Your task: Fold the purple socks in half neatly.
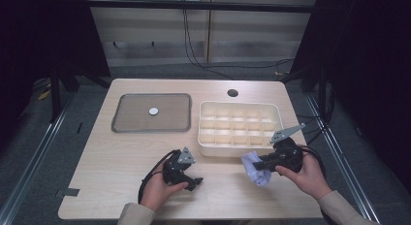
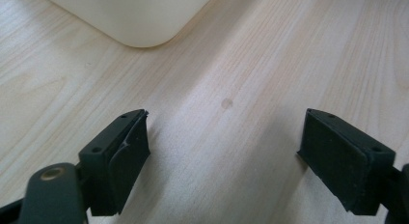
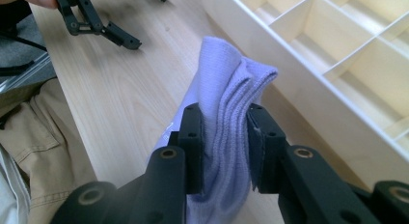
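Your right claw point(image 3: 224, 147) clamps the soft, light lilac cloth point(image 3: 226, 103) at its bunched middle, at 6 o'clock of the divided tray point(image 1: 209, 148) on the counter point(image 1: 106, 157); left claw point(image 2: 224, 159) stands apart, empty.

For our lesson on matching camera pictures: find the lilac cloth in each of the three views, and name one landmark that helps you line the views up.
High view: lilac cloth lower right, pinched in the right tongs, just in front of the white divided box.
Left gripper view: no cloth; a rounded corner of the box lies top left.
Right gripper view: cloth centre, clamped between the jaws.
Shared landmark: the white divided box.
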Tool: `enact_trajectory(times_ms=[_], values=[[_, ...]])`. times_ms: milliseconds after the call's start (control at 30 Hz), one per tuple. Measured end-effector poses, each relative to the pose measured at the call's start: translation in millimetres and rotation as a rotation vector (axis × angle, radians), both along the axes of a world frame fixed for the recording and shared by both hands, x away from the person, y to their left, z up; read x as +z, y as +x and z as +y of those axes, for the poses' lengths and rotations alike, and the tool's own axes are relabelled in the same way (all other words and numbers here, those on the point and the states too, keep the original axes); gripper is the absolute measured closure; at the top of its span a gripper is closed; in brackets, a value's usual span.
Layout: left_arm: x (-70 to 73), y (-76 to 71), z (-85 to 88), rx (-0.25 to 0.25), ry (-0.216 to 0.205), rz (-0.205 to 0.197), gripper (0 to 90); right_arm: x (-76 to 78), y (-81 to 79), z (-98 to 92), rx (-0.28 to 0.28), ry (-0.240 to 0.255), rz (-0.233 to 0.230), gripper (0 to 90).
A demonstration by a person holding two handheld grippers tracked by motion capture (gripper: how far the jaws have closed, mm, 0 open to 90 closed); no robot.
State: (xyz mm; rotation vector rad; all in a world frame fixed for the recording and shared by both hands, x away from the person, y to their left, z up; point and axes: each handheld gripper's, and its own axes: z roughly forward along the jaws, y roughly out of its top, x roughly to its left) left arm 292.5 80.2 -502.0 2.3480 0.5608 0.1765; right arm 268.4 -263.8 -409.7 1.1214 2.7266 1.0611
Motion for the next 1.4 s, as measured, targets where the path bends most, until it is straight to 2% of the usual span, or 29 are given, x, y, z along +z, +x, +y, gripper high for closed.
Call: enact_trajectory(times_ms=[100,167,233,367,800,1400], values=[[-1.0,-0.2,2.4,-0.008,-0.006,-0.007,15.7,6.6,2.1,-4.1,-0.002,0.007,-0.008,70.7],[-3.0,-1.0,2.6,-0.003,-0.033,-0.012,15.4,11.6,3.9,-7.6,-0.011,0.02,-0.012,70.7],[-2.7,-0.9,3.9,-0.008,-0.026,-0.012,15.4,16.7,5.6,-10.5,-0.017,0.018,-0.02,70.8],[-4.1,-1.0,4.1,-0.006,-0.045,-0.017,15.1,23.8,9.8,-15.5,-0.031,0.02,-0.027,70.8],[-5.8,-2.0,6.1,-0.003,-0.061,-0.026,14.9,39.4,29.0,-28.0,-0.084,-0.001,-0.045,70.7],[-7.2,-2.8,7.3,-0.002,-0.075,-0.027,14.6,41.7,50.1,-46.8,-0.177,-0.016,-0.045,70.7]])
